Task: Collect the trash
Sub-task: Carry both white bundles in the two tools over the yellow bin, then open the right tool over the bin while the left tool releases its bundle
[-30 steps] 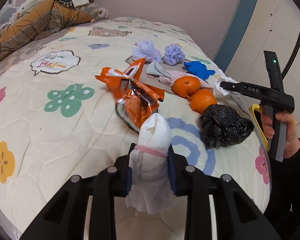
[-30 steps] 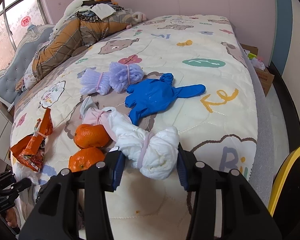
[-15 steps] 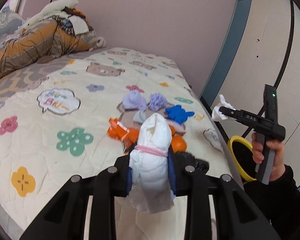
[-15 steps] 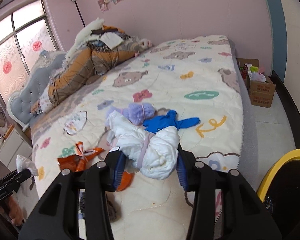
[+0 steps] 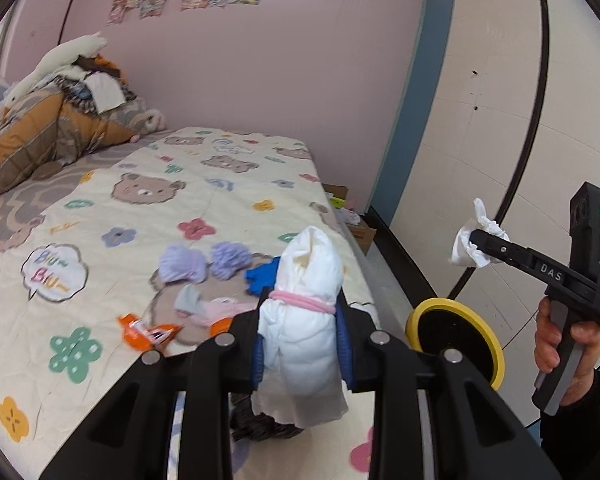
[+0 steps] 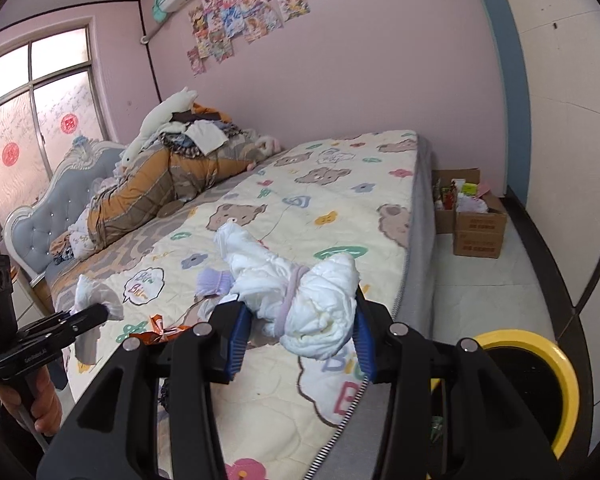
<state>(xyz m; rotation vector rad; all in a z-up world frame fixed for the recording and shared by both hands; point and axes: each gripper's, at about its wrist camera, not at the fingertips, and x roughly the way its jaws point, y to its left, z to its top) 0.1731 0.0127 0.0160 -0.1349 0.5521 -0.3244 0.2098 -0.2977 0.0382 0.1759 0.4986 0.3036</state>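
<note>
White and tied round the middle with a pink band, a rolled diaper [image 5: 306, 312] stands upright in the left gripper [image 5: 300, 350], whose blue pads are nearly closed and press on it from both sides. The right gripper [image 6: 298, 332] holds a second white diaper [image 6: 300, 296], this one lying crosswise with a pale purple band round it; its pads stand a little wider and clamp the bundle's right half. Both bundles are held up in the air above the near edge of the bed [image 5: 228, 184]. Each gripper shows in the other's view, held by a hand [image 5: 568, 344], white bundle at its tip.

On the bed's cartoon quilt lie two purple bundles [image 5: 182, 266], a blue glove [image 5: 262, 278], a pink-and-grey bundle [image 5: 210, 306] and an orange wrapper [image 5: 146, 330], all close together near the edge. Something dark sits behind the left diaper's lower end, too blurred to identify.

A yellow-rimmed bin [image 6: 536, 380] with a black inside stands on the floor just beside the bed, below and right of the right gripper. Cardboard boxes [image 6: 474, 222] stand farther along the floor by the wall.
</note>
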